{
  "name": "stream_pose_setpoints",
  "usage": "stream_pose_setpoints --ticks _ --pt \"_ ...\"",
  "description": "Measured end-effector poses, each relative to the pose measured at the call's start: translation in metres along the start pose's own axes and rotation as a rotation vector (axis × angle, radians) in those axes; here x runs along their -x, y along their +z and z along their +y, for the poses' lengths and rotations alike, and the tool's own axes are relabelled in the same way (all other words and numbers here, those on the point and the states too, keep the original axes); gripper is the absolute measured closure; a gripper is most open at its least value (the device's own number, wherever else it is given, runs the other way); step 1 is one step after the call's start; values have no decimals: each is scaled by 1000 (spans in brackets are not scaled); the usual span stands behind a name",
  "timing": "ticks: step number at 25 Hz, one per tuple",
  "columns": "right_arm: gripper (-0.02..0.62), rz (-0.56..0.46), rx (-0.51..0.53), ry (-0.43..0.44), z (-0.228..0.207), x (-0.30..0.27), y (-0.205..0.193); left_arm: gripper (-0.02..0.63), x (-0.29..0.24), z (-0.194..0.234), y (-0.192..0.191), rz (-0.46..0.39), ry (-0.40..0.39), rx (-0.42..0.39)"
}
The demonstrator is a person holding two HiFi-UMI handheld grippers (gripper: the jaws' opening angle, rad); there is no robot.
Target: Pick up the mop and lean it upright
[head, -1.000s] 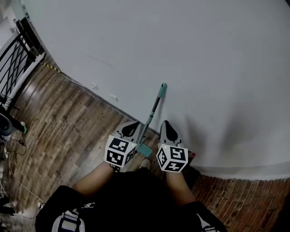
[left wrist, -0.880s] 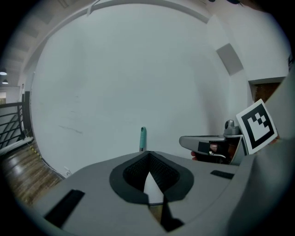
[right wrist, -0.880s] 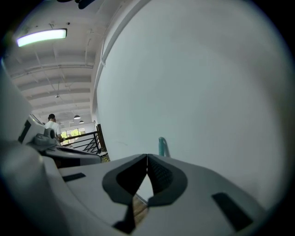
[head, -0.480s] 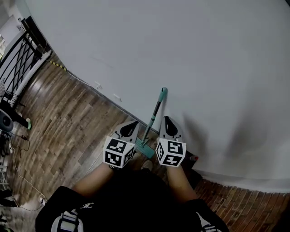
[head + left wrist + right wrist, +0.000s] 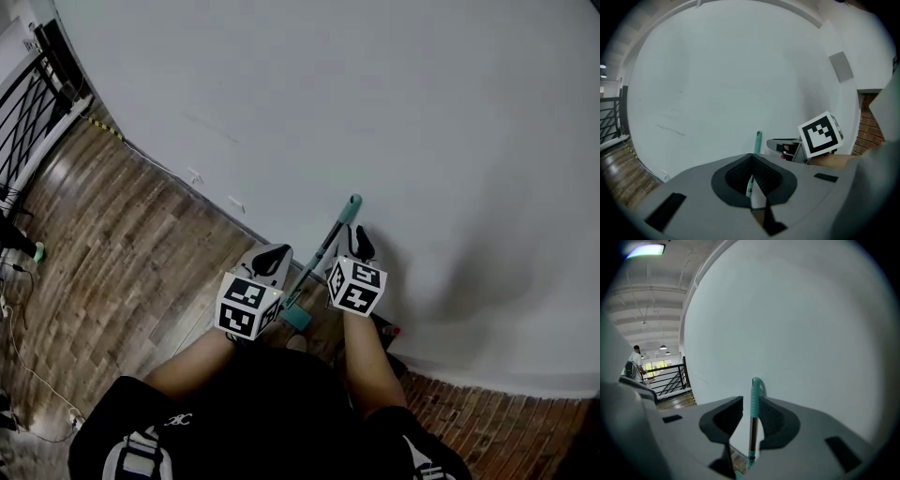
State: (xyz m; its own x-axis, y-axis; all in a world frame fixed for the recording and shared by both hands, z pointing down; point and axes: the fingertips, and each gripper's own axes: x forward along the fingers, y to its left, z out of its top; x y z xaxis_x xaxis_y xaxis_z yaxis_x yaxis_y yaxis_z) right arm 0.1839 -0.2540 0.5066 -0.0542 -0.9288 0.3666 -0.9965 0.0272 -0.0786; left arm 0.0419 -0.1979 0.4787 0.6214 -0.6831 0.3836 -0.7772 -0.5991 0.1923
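1. A black railing point(image 5: 33, 103) stands at the far left, on the edge of a wood floor point(image 5: 122, 244).
2. A person point(image 5: 635, 363) stands by this railing, far off in the right gripper view.
3. A white wall point(image 5: 375, 94) fills the upper and right part of the head view.
4. The left gripper point(image 5: 274, 255) hangs just left of the mop point(image 5: 323, 251), near its lower end.
5. Left gripper state: the jaw tips meet, with nothing between them.
6. In the left gripper view, the pole point(image 5: 749, 185) shows through the slit below the tips. It passes beyond the jaws, not between them.
7. The mop stands nearly upright between the two grippers.
8. The mop head point(image 5: 296, 317) rests on the floor near the person's feet.
9. The teal grip point(image 5: 353, 204) at the top of the pole lies against the wall.
10. The right gripper point(image 5: 359, 242) sits higher than the left one, at the pole just below the grip.
11. Right gripper state: the jaws stand narrowly apart, with the pole between them.
12. In the right gripper view, the pole lies against the right pad point(image 5: 774, 420). A thin strip of wall shows between the pole and the left pad point(image 5: 729, 420), so the jaws are not clamped.
13. A brick surface point(image 5: 506, 422) runs along the lower right corner of the head view.
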Motion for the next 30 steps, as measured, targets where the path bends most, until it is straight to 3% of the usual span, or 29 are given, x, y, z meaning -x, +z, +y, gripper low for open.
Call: stream_pose_setpoints --ticks 6,17,25,30 --pt "468 53 -2 -66 -2 -45 -5 609 0 24 3 -7 -9 20" --pt "482 118 26 -145 -10 -72 -15 609 6 42 6 -9 16 34" --pt "486 78 18 -95 -5 -53 -18 609 5 41 1 -6 24 35" --pt "486 61 11 -18 5 -30 -24 609 1 35 -4 6 16 38"
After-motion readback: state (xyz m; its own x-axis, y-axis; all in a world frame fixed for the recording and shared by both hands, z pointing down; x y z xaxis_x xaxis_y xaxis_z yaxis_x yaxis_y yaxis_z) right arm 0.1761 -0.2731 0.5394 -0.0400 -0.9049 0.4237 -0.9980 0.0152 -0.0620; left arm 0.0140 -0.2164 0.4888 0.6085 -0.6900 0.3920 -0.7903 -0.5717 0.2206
